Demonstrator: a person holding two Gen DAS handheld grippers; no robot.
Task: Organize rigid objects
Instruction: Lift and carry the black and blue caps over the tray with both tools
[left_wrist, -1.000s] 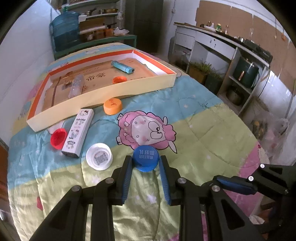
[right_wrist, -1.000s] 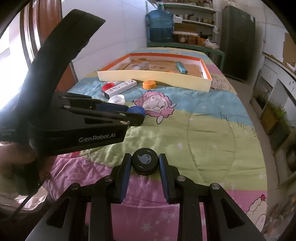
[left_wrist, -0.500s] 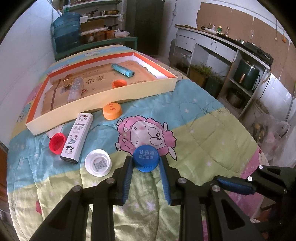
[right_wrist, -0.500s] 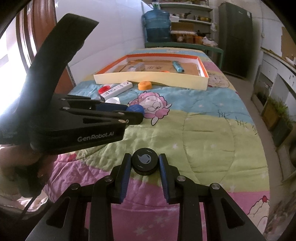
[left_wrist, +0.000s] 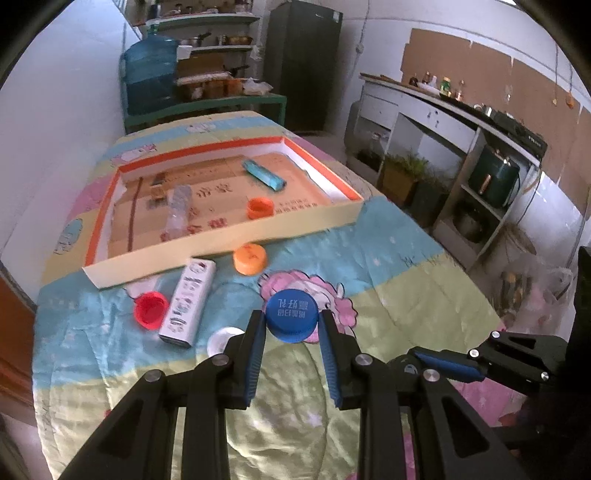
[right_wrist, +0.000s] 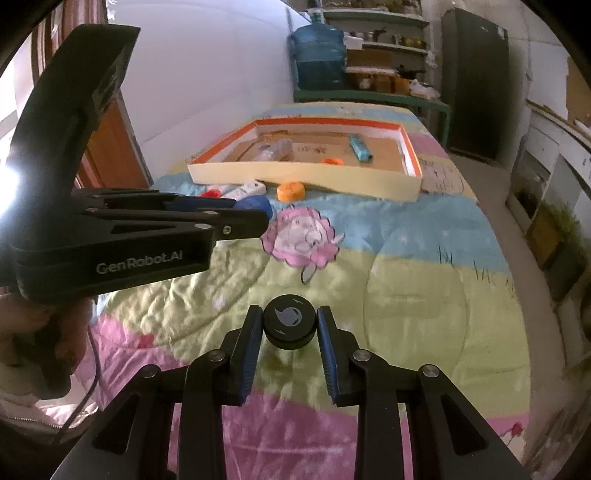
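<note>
My left gripper (left_wrist: 291, 325) is shut on a blue bottle cap (left_wrist: 291, 312) and holds it above the quilt. The right wrist view shows that gripper (right_wrist: 260, 221) from the side, with the blue cap (right_wrist: 255, 204) at its tip. My right gripper (right_wrist: 290, 325) is shut on a black cap (right_wrist: 290, 318) nearer the bed's front edge. Ahead lies a shallow cardboard tray with an orange rim (left_wrist: 221, 249). It holds a blue tube (left_wrist: 264, 174), an orange cap (left_wrist: 259, 207) and a clear bottle (left_wrist: 177, 210).
On the quilt before the tray lie an orange cap (left_wrist: 250, 259), a white printed box (left_wrist: 188, 302), a red cap (left_wrist: 150, 309) and a white cap (left_wrist: 219, 338), partly behind my left finger. A white wall runs along the left; a kitchen counter (left_wrist: 461, 110) stands right.
My left gripper has risen with the blue cap and now looks more into the tray. The right gripper and its black cap have stayed in place.
</note>
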